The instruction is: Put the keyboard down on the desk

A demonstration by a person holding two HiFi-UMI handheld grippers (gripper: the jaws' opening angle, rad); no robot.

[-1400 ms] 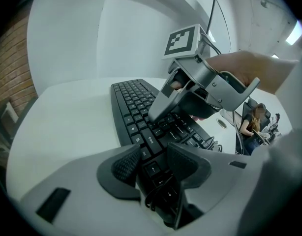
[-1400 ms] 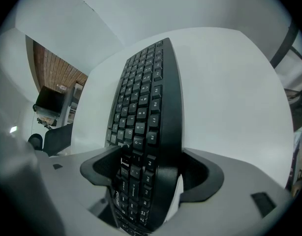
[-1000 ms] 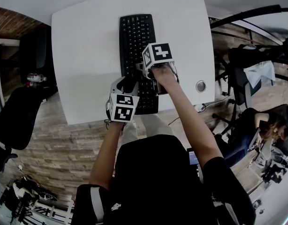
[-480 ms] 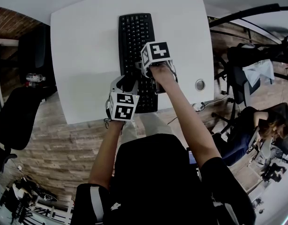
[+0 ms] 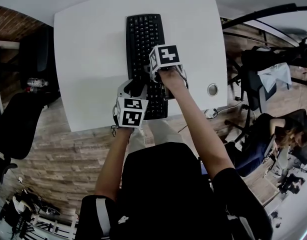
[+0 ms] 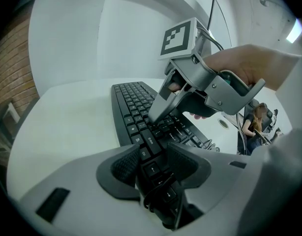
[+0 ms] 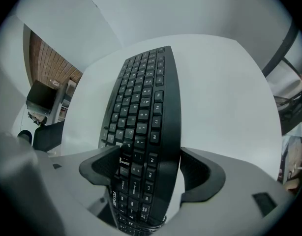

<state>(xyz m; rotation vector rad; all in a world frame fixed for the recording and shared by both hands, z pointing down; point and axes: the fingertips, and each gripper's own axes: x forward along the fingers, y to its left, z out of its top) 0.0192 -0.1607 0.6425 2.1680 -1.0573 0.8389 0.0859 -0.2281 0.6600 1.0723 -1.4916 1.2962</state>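
Observation:
A black keyboard (image 5: 143, 39) lies lengthwise on the middle of the white desk (image 5: 88, 59), its near end at the desk's front edge. My left gripper (image 5: 138, 90) is shut on that near end, where a coiled black cable (image 6: 158, 193) sits between the pads. In the left gripper view the keyboard (image 6: 134, 100) runs away from the left gripper (image 6: 153, 163). My right gripper (image 5: 152, 78) is shut across the keyboard's right long edge, just beyond the left one. In the right gripper view the keyboard (image 7: 151, 97) stands edgewise in the right gripper (image 7: 148, 168).
A round grommet (image 5: 212, 89) sits in the desk near its right front corner. A black chair (image 5: 18, 124) stands left of the desk, with a water bottle (image 5: 36, 84) beside it. More chairs and a seated person (image 5: 288, 134) are at the right.

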